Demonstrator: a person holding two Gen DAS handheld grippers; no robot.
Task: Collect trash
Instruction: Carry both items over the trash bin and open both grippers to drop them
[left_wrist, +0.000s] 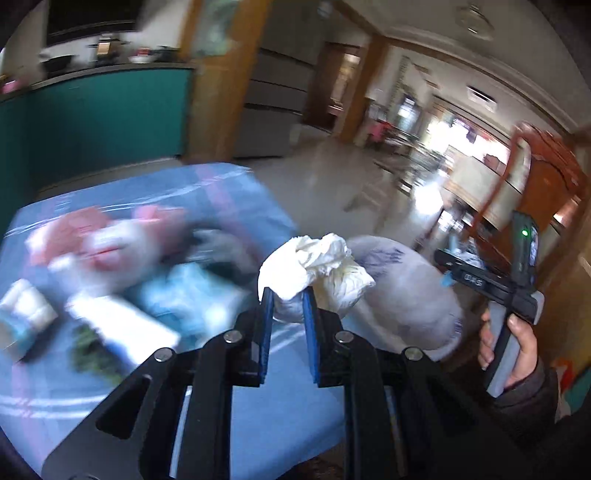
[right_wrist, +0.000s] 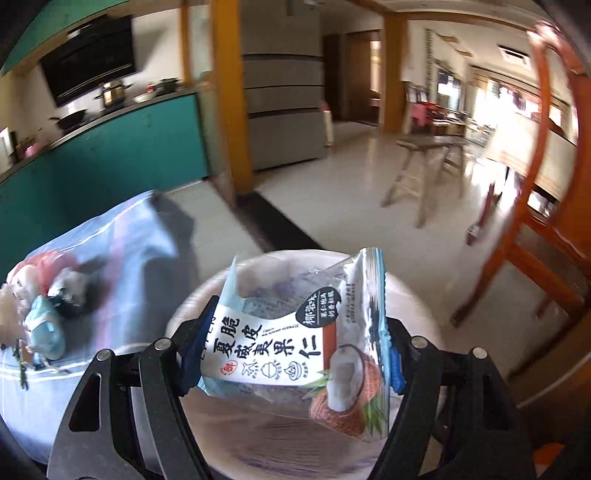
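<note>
My left gripper (left_wrist: 288, 301) is shut on a crumpled white tissue (left_wrist: 314, 262), which it holds up above the edge of the blue-clothed table (left_wrist: 258, 424). Just beyond the tissue is a round bin lined with a pale bag (left_wrist: 406, 295). My right gripper (right_wrist: 291, 350) grips a white snack packet with a coconut picture (right_wrist: 295, 343); both blue pads press its sides. The packet hangs right over the open mouth of the bin (right_wrist: 413, 291). In the left wrist view a hand (left_wrist: 517, 343) grips the right tool's handle at the right edge.
Blurred wrappers, packets and a pink bag (left_wrist: 103, 243) lie on the table to the left. A wooden chair (right_wrist: 535, 221) stands right of the bin and a wooden stool (right_wrist: 424, 166) farther back on the tiled floor. A teal kitchen counter (right_wrist: 110, 155) lies behind.
</note>
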